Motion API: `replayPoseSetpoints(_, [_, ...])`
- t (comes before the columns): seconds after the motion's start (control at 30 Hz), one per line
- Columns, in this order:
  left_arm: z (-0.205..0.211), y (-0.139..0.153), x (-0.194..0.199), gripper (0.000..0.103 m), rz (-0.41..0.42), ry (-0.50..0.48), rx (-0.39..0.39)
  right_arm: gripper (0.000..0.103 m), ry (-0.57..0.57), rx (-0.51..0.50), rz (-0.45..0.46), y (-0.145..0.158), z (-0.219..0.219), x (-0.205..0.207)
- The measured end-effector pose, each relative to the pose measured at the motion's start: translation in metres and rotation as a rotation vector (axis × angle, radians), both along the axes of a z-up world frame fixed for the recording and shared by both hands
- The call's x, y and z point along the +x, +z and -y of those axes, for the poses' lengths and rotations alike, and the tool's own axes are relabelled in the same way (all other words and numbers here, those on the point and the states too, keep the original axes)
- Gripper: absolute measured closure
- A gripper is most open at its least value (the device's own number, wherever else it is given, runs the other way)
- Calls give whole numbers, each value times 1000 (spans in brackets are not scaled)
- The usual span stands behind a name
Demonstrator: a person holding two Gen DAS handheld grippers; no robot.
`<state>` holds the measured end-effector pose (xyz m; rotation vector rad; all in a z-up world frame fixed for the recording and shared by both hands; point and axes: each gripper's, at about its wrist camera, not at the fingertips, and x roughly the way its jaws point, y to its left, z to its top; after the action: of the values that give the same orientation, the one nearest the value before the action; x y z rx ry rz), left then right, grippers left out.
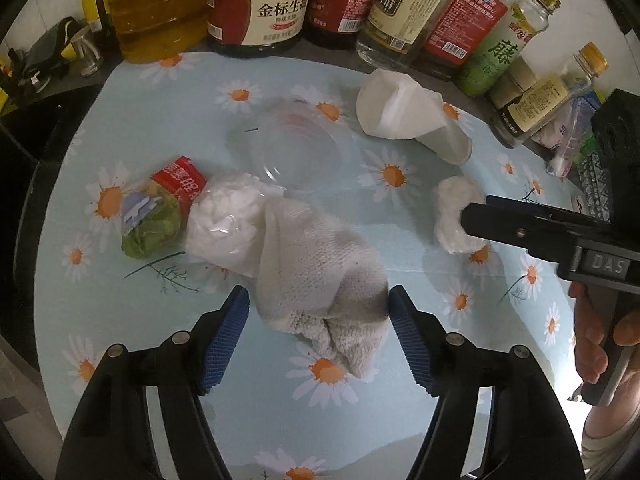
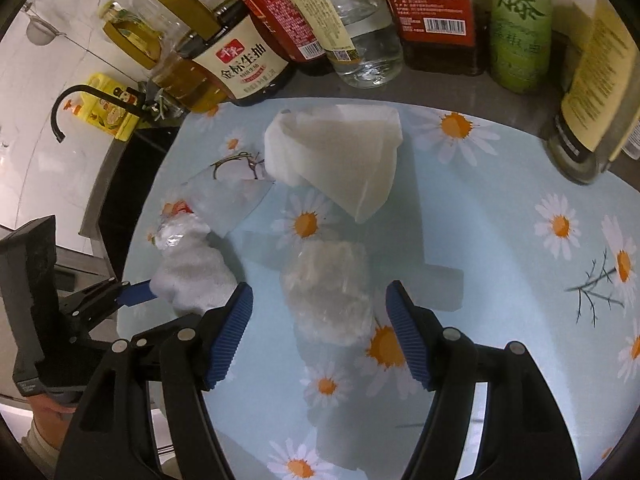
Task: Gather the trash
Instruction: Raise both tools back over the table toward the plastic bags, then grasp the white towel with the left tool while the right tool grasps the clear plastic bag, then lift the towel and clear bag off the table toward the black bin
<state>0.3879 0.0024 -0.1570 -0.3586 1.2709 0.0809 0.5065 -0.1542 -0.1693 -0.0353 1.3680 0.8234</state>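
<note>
my left hand-held gripper [image 1: 318, 336] spread wide, straddling grey-stained paper towel [image 1: 320, 280] on bench [image 1: 160, 312]. right hand-held gripper [image 2: 319, 332] released too, crumpled plastic wad [image 2: 326, 292] between pads, untouched.

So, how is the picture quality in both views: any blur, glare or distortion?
Left wrist view: strong fisheye bending with dark corners; the towel looks soft, the bottle labels sharp. Right wrist view: same bending; the wrapped wad looks hazy, and the wall is overbright.
</note>
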Motion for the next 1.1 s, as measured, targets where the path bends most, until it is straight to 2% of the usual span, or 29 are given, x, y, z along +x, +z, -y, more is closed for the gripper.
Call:
replayPoseSetpoints(0.17, [-1,-2,2,44,-5,9,-9,34,14,-2,0,-5,-3,2])
replayPoseSetpoints(0.23, [1,-1,4,51,-2,8,-11,35,22,0,0,-5,-6,2])
replayPoseSetpoints(0.3, [1,-1,5,59,2,2,-10,41,29,-4,0,-7,-8,2])
replayPoseSetpoints(0.37, [3,-1,4,66,3,-10,0,50,32,-15,2,-9,-10,2])
replayPoseSetpoints(0.47, [2,1,3,70,7,-6,-4,51,40,-13,12,-8,-13,-1])
replayPoseSetpoints(0.77, [-3,10,-5,73,42,2,-52,53,38,5,31,1,-16,-7])
replayPoseSetpoints(1.1, [0,20,-18,73,67,-18,-61,53,21,8,37,6,-14,-17])
